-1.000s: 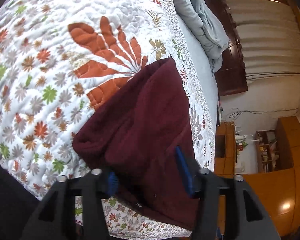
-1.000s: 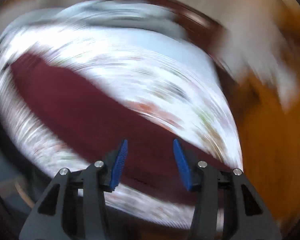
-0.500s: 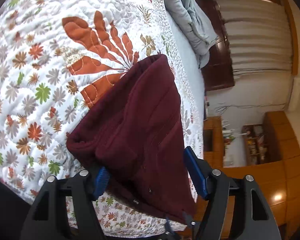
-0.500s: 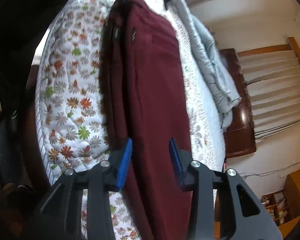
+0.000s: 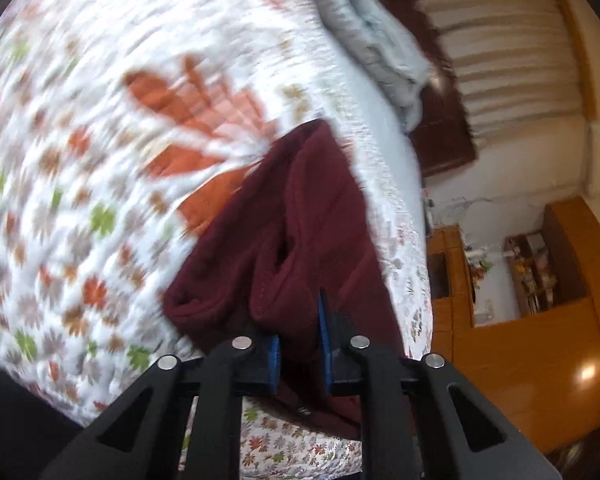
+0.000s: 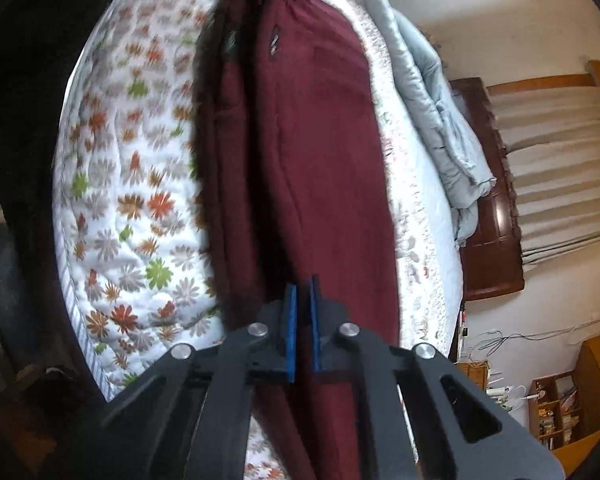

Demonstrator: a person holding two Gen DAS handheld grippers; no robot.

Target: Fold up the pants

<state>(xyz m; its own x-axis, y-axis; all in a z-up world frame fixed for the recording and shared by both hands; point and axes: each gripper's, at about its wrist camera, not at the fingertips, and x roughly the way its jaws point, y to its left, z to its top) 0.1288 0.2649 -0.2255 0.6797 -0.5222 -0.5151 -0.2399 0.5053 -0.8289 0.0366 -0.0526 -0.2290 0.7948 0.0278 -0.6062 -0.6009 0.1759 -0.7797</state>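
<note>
The maroon pants [image 6: 320, 152] lie stretched lengthwise on the floral quilt [image 6: 132, 200] — the left gripper [image 5: 298, 332] pinches a bunched end, the right gripper [image 6: 302, 312] is clamped on the other end.

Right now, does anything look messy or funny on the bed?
Yes. The pants aren't flat: one long edge is doubled up into a dark ridge, and the end by the left tool is bunched. A grey blanket also lies crumpled along the bed's far side.

Floral quilted bed [image 5: 100, 160], striped curtains [image 5: 512, 68] — wooden cabinets [image 5: 540, 344]
</note>
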